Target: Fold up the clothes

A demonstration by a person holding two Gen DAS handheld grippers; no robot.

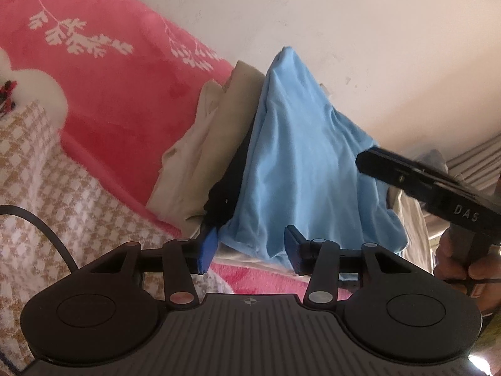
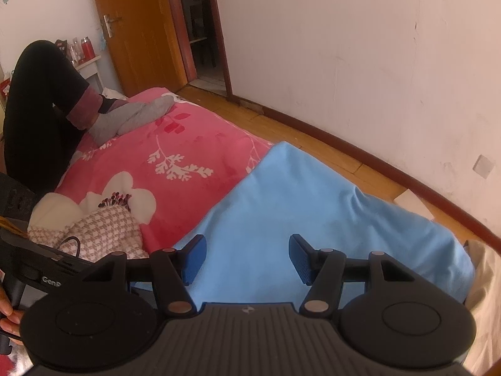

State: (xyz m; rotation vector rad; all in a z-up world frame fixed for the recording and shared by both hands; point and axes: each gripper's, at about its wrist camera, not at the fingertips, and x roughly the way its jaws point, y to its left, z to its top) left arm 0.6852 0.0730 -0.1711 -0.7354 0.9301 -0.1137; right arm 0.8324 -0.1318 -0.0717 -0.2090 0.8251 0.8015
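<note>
Bed covered by pink floral blanket [image 2: 188,169]; checked beige-and-white cloth [image 2: 106,228] lies on it near the foreground. Wood plank floor [image 2: 300,134] beside bed, dark red-brown skirting [image 2: 360,153] along scuffed off-white wall [image 2: 360,47]. Wooden door [image 2: 141,31] stands open onto a dim doorway [image 2: 200,22]. Light soft and even.

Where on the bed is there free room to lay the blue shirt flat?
Free: the pink blanket between the blue shirt and the person's legs. Crowded: the checked cloth near the left tongs, and the beige clothes beside the shirt.
</note>
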